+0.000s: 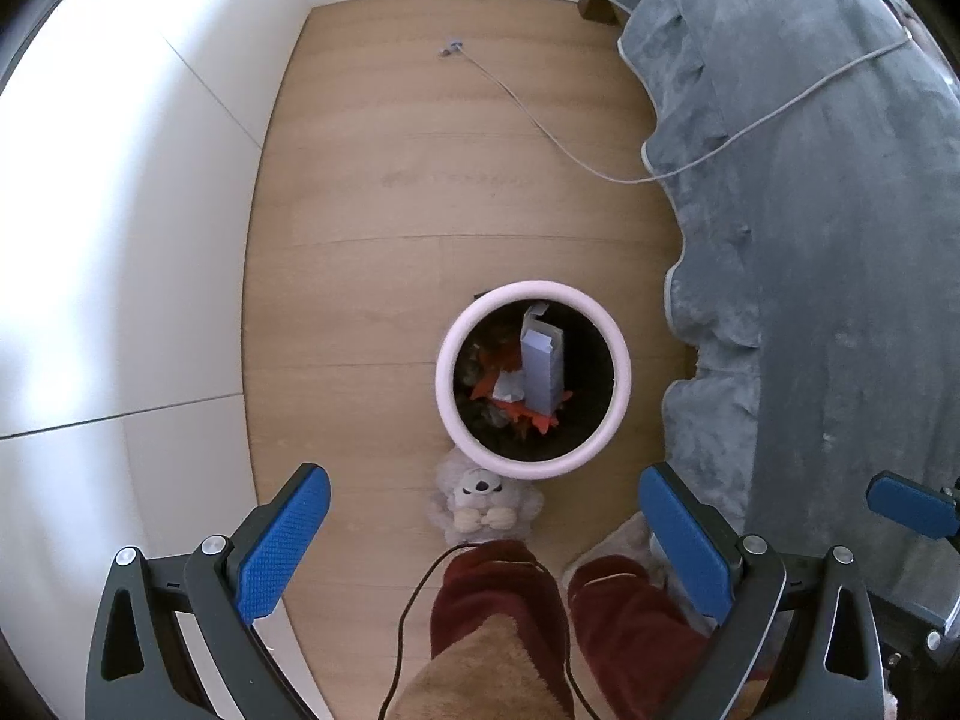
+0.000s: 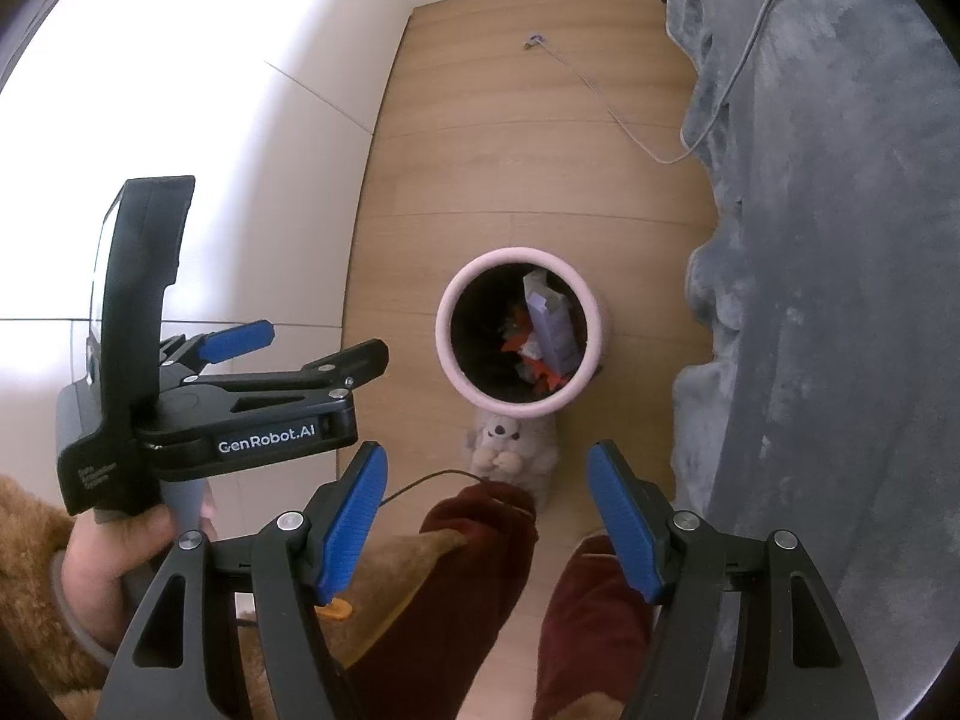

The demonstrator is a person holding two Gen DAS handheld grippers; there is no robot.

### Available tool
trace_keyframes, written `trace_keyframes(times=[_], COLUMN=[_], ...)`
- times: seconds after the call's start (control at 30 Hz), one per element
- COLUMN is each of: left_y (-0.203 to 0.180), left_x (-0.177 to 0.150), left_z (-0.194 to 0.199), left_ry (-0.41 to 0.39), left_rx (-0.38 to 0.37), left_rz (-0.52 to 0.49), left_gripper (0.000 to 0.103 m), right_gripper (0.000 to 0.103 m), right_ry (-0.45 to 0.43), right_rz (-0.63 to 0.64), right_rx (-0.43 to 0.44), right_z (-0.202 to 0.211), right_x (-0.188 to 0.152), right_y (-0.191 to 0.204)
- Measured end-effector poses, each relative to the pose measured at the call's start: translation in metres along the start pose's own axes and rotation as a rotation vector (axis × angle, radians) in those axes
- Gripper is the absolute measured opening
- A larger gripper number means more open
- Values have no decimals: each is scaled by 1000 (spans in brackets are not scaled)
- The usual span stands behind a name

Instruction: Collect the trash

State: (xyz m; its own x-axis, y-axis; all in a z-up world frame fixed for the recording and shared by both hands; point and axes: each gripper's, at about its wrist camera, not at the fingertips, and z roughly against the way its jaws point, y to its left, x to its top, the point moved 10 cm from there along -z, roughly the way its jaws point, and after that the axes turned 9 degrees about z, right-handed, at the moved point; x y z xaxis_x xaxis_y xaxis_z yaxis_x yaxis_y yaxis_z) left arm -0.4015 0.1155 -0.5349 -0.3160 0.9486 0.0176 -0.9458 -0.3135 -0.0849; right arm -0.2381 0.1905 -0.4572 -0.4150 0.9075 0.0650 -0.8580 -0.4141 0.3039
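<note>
Blue-padded left gripper (image 1: 483,540) and right gripper (image 2: 486,516) hang empty, jaws apart, pointing down over the round pink-rimmed bin (image 1: 624,360) (holding a lilac carton (image 1: 543,369), seemingly orange scraps (image 1: 543,423)).

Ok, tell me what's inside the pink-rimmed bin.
The bin holds a tall pale purple carton standing on end, with orange scraps and crumpled wrappers around its base. Anything deeper is hidden by the dark liner and the trash on top.
</note>
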Motion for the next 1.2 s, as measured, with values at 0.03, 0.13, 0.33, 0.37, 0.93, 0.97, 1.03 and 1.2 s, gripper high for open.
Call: trace_keyframes(times=[0.03,0.13,0.33,0.37,0.93,0.97,1.03,1.2], left_y=[0,1,4,4,3,3,3,4], left_x=[0,3,15,16,18,18,18,12], left_z=[0,7,30,34,84,85,88,98], left_ry=[0,-41,-180,-207,-419,-421,-428,-445], left_rx=[3,6,-8,-12,-111,-113,-111,-140], left_rz=[-2,-3,-5,-8,-103,-110,-127,-107], left_gripper=[103,103,103,103,103,103,103,103], right_gripper=[68,68,68,68,68,68,68,68], right_ry=[-6,-41,-186,-222,-391,-402,-415,-430], right_rz=[4,17,114,136,407,408,421,448], right_rx=[-1,-8,-26,-39,-205,-205,-208,-209], right_z=[1,5,16,19,41,42,45,50], right_x=[1,2,7,6,10,10,10,5], right_y=[0,1,10,12,24,25,30,39])
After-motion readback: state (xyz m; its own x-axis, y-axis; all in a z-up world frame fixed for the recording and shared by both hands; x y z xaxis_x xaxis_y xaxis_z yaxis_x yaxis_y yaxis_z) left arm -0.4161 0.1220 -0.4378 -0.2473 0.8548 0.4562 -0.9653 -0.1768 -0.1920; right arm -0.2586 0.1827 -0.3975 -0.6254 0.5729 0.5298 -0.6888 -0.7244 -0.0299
